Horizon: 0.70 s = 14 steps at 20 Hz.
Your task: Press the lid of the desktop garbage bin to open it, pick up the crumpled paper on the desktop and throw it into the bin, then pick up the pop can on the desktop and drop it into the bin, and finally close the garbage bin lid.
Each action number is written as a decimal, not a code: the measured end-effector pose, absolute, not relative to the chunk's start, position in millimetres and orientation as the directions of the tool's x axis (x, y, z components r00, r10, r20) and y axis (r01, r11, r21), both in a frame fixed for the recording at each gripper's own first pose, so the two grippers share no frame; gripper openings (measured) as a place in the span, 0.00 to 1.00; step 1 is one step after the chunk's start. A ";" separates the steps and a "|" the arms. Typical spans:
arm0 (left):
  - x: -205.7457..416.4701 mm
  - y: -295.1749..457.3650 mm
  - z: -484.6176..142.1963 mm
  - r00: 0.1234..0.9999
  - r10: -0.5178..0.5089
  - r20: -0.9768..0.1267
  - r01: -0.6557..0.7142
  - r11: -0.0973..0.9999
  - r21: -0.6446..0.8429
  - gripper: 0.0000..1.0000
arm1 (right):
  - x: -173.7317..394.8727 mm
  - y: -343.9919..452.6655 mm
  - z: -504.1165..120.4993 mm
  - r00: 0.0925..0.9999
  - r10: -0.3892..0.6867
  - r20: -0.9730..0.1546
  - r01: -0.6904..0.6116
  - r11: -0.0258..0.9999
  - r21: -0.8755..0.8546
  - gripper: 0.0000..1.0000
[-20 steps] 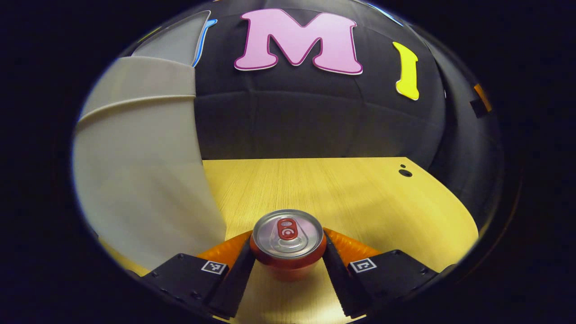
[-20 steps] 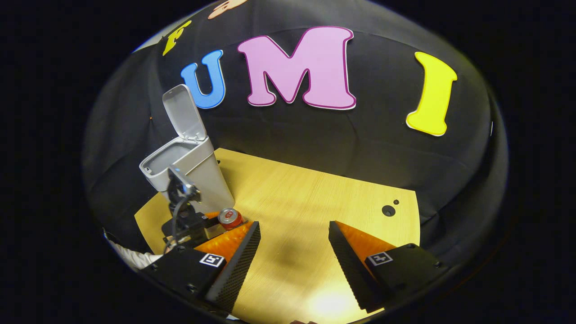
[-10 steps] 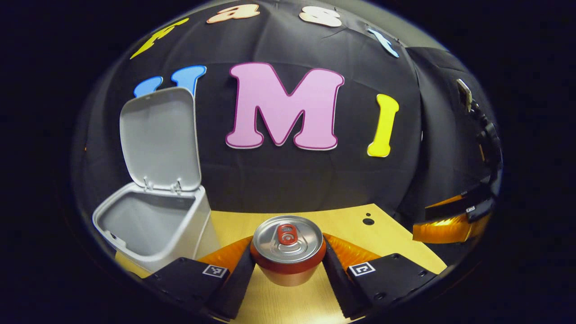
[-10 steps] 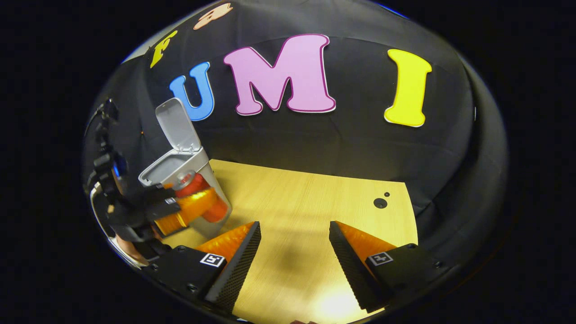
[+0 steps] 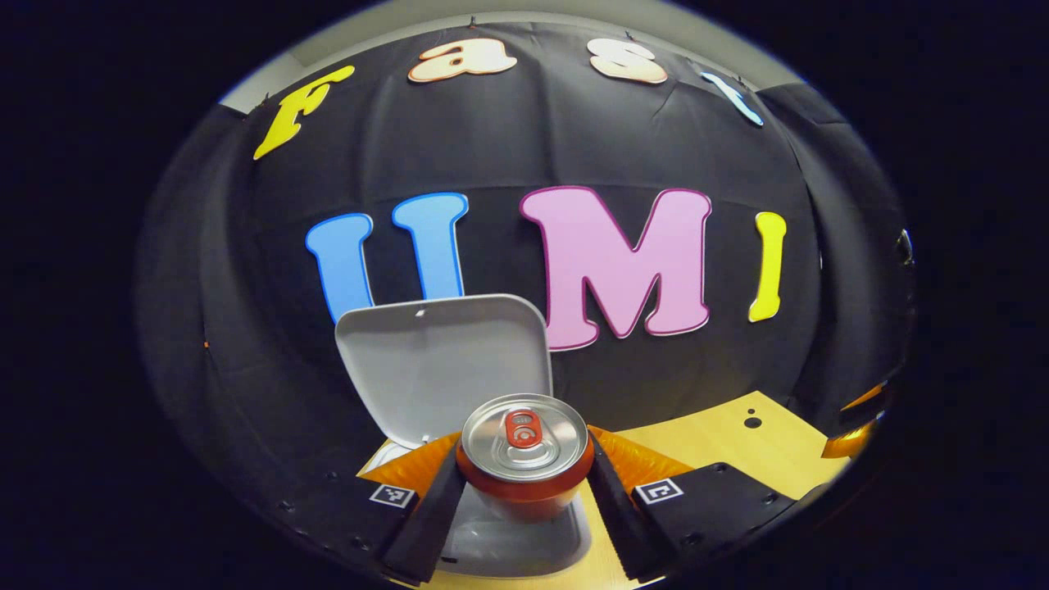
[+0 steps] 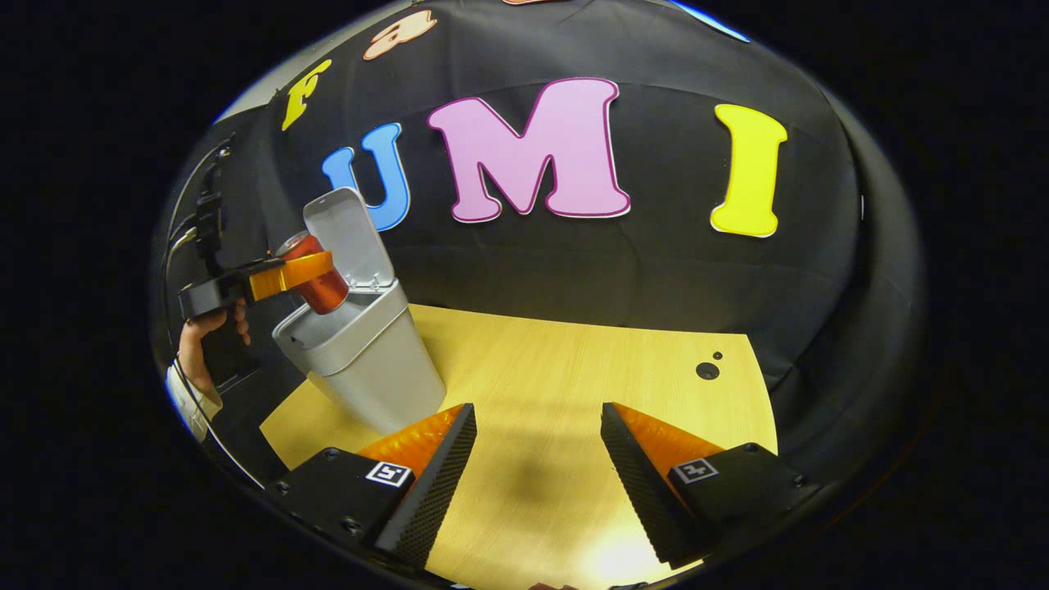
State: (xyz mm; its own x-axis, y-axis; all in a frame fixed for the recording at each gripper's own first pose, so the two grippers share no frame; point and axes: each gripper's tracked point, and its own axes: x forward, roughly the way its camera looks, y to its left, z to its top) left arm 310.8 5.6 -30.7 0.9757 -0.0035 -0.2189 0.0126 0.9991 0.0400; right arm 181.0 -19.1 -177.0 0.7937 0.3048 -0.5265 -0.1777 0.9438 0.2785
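Left hand-held gripper point(image 5: 524, 500) around pop can point(image 5: 524, 447)

Bin point(image 6: 369, 360) standing on the desk point(image 6: 574, 385) toward its left side, lid point(image 6: 348, 238) standing up behind the opening. Can point(image 5: 524, 459) hanging between the left gripper point(image 5: 524, 500) fingers, above the bin's opening. Right gripper point(image 6: 533, 483) hovering over the desk, well apart from the bin.

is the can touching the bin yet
Apart. In the right gripper view the pop can, held in the left tongs, hangs above the bin opening, with a visible gap under its lower end to the rim.
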 end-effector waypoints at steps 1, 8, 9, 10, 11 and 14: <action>311.9 13.6 -37.3 0.972 0.006 -0.233 0.003 0.999 0.037 0.82 | 179.9 -15.2 -176.6 0.793 0.306 -0.527 -0.179 0.944 0.278 0.99; 316.8 37.4 -61.1 0.959 0.059 -0.276 -0.044 0.997 0.061 0.87 | 172.5 -8.7 -174.3 0.794 0.287 -0.536 -0.147 0.946 0.289 0.99; 316.3 38.7 -59.9 0.960 0.065 -0.272 -0.049 0.997 0.065 0.87 | 171.1 -9.2 -174.7 0.795 0.281 -0.538 -0.141 0.947 0.287 0.99; 317.1 39.6 -55.6 0.964 0.068 -0.259 -0.052 0.996 0.068 0.89 | 170.0 -10.2 -175.8 0.795 0.277 -0.539 -0.135 0.948 0.289 0.99; 317.3 36.4 -50.8 0.967 0.056 -0.249 -0.040 0.997 0.066 0.94 | 168.7 -10.8 -176.9 0.795 0.273 -0.541 -0.127 0.948 0.292 0.99; 318.1 31.9 -26.9 0.976 0.028 -0.216 -0.015 0.998 0.060 0.94 | 162.7 -12.7 -180.4 0.796 0.261 -0.546 -0.101 0.947 0.305 0.99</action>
State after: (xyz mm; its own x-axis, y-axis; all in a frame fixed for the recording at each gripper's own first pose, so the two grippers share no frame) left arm 318.1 31.9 -26.9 0.9760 0.0280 -0.2162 -0.0155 0.9981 0.0597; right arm 162.7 -12.7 -180.4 0.7962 0.2612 -0.5457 -0.1013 0.9468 0.3055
